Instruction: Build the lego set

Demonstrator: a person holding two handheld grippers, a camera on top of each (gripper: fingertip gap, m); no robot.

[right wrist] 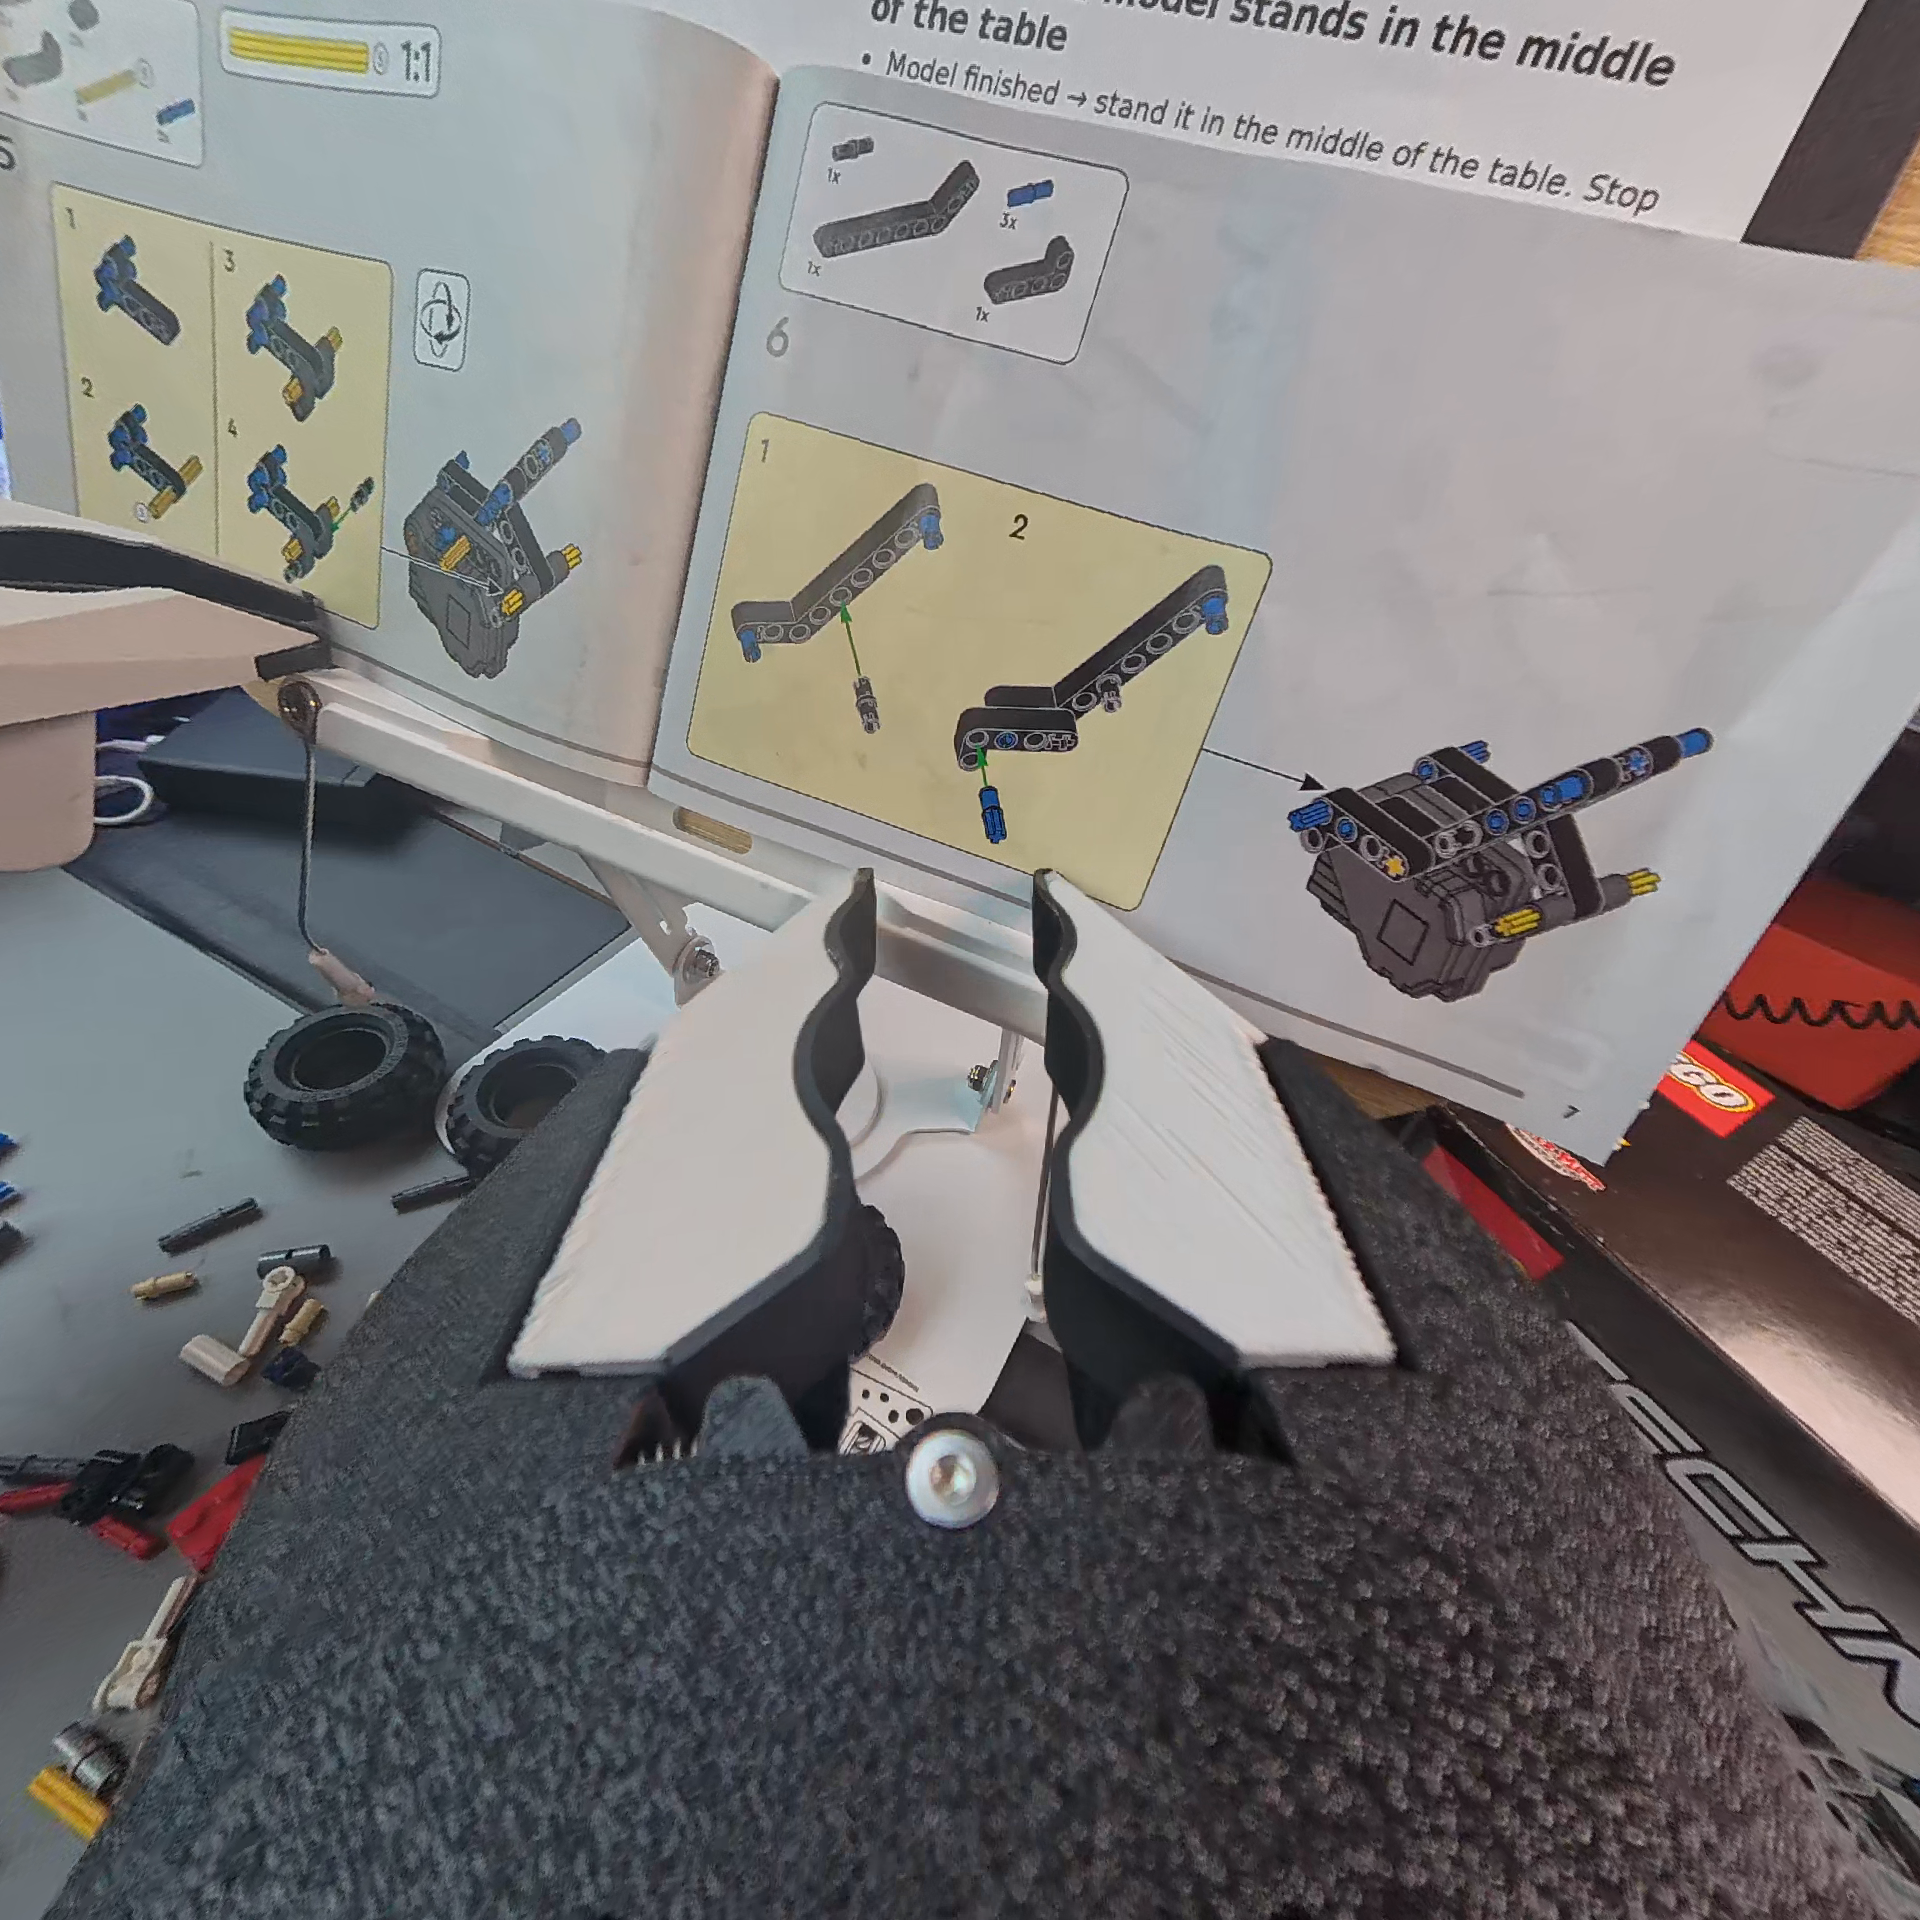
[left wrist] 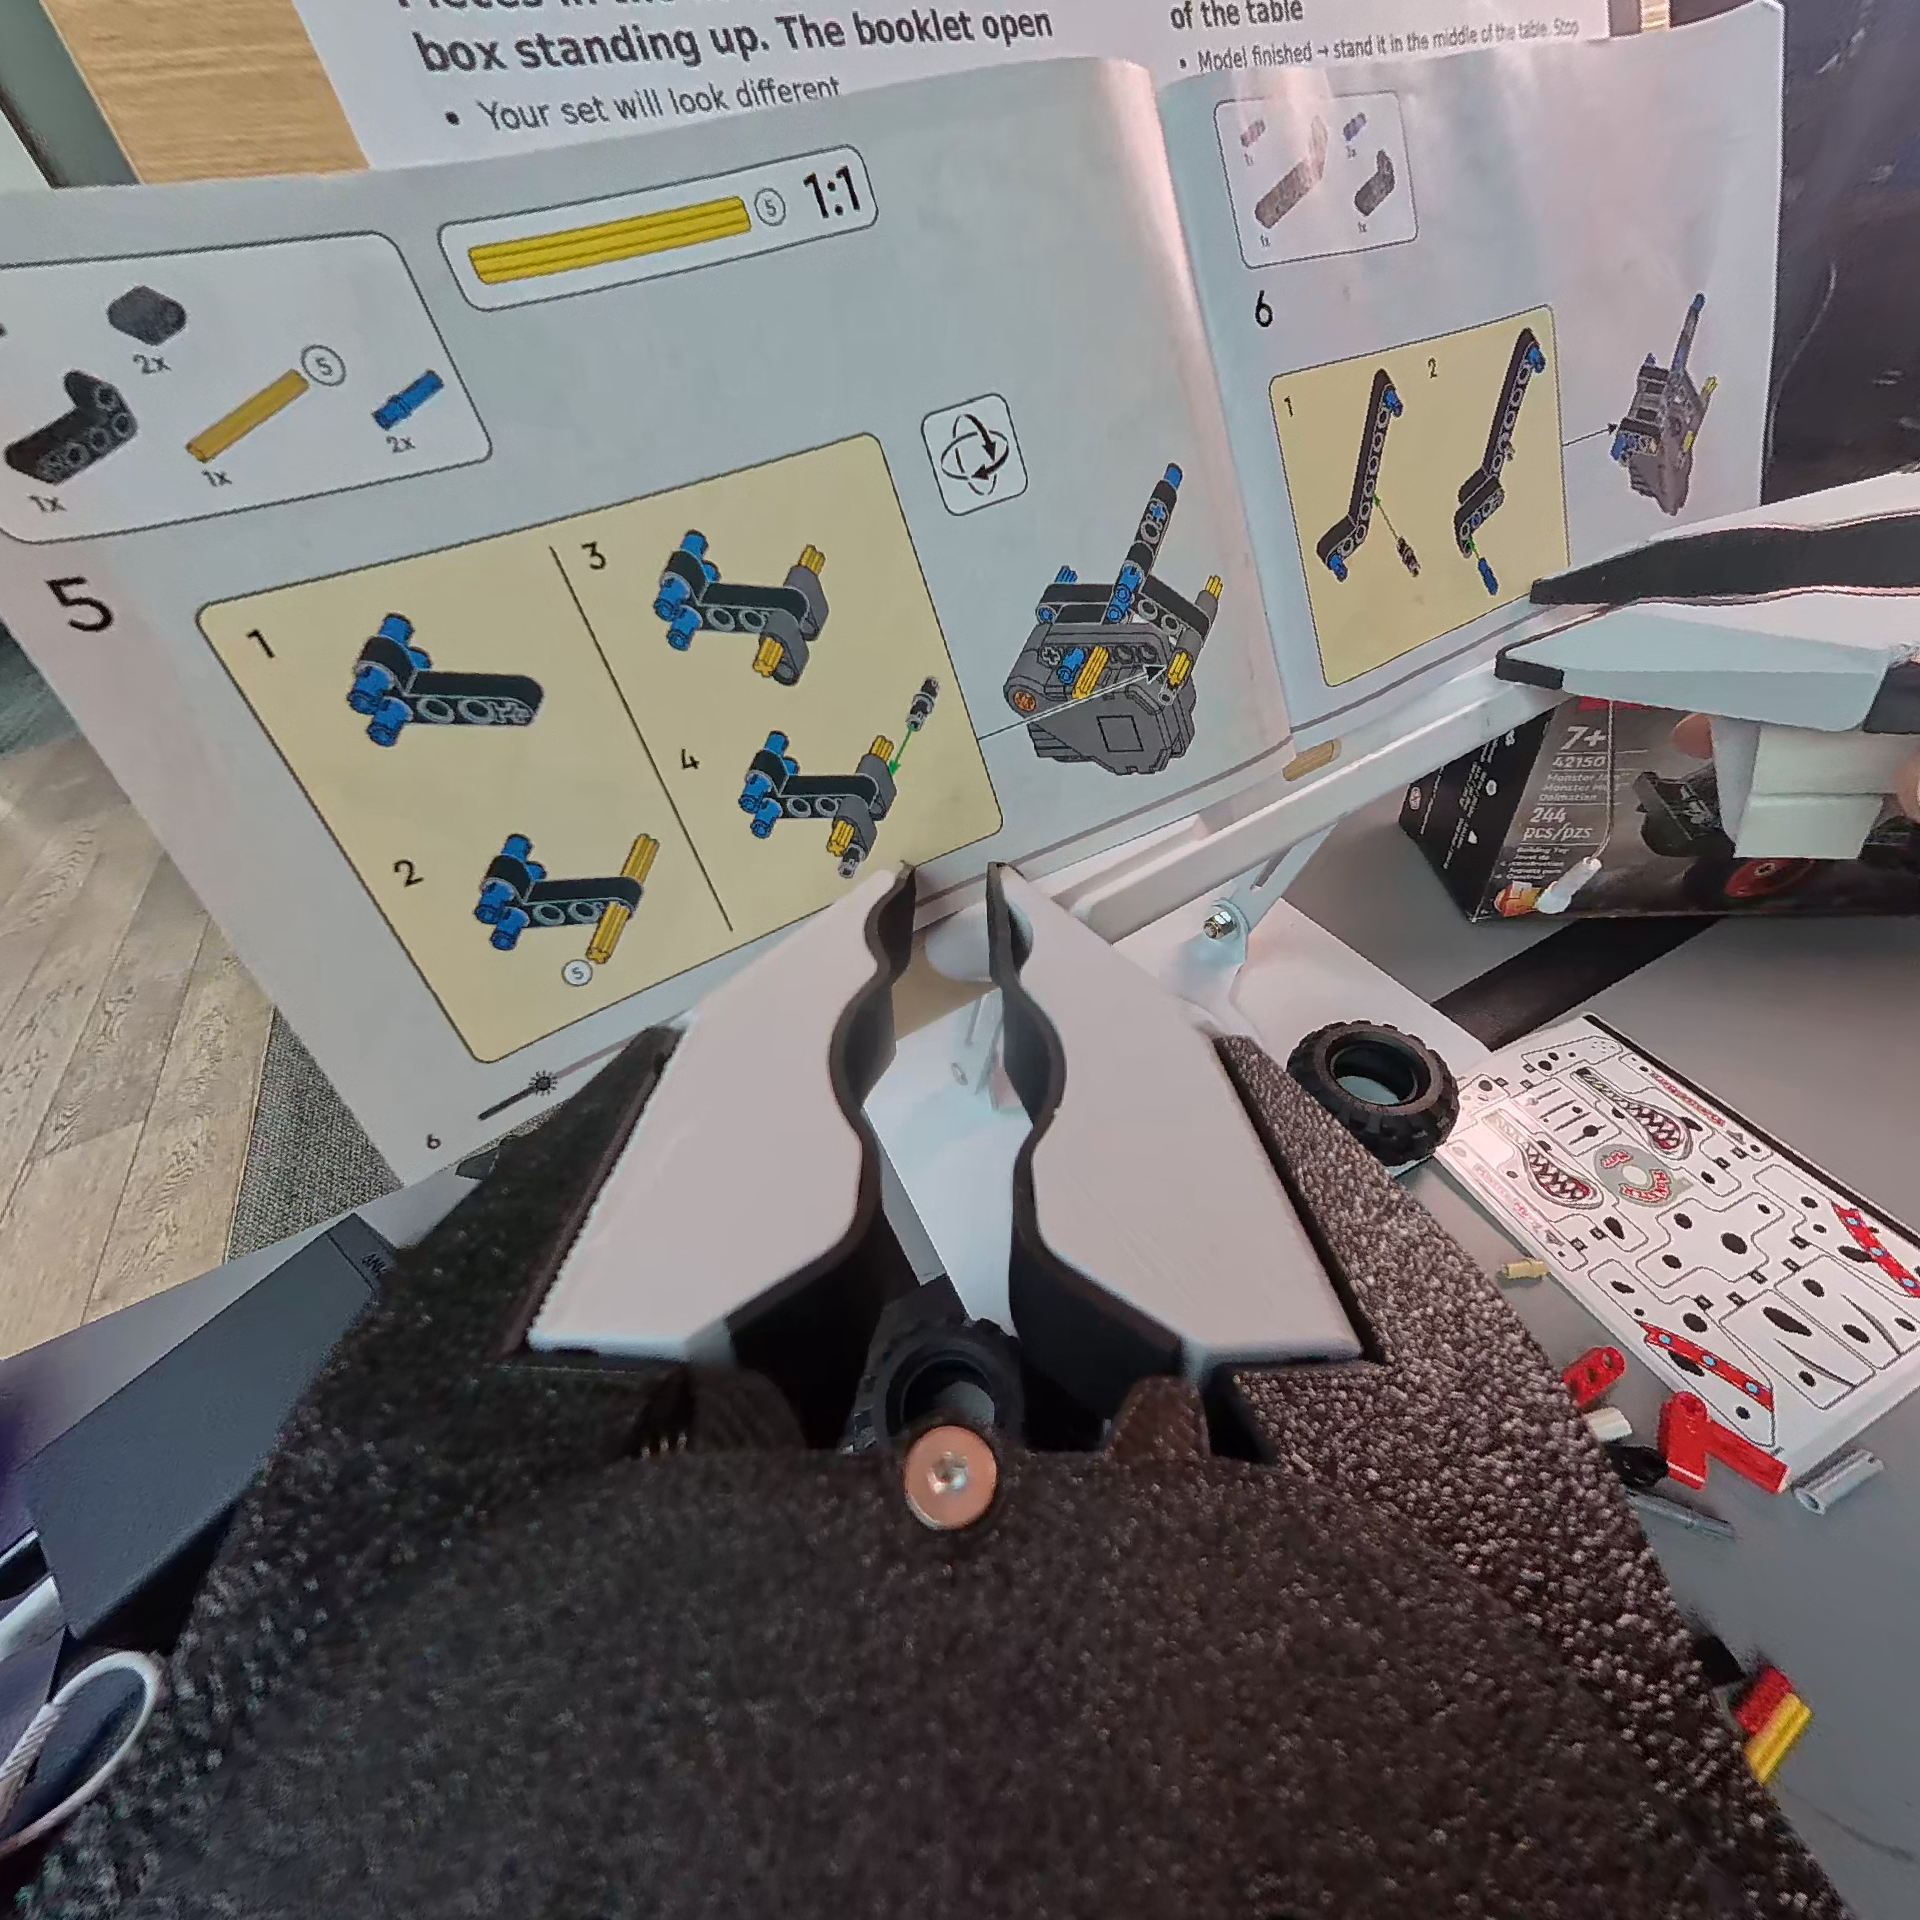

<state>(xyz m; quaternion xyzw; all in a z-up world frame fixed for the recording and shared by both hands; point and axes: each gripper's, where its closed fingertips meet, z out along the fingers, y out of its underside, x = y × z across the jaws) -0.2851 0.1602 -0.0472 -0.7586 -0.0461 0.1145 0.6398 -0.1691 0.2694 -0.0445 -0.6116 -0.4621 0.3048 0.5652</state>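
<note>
Left wrist view: left gripper (left wrist: 951,883) slightly parted, holding nothing, tips just short of the open instruction booklet (left wrist: 582,623) propped ahead. Black tyre (left wrist: 1371,1091) low to the right of the fingers.

Right wrist view: right gripper (right wrist: 951,883) spread, empty. Loose pins (right wrist: 239,1309) and tyres (right wrist: 343,1075) down-left, nearer this hand by my estimate.

The big open booklet (right wrist: 1039,436) on its white stand (right wrist: 499,790) blocked the far side like a wall. On the right, the black box (right wrist: 1714,1247) filled the desk (right wrist: 135,1039). On the left, two black tyres (right wrist: 343,1075) and many small loose pieces (right wrist: 239,1320) lay in the way. Bare desk showed just in front of the tyres.
</note>
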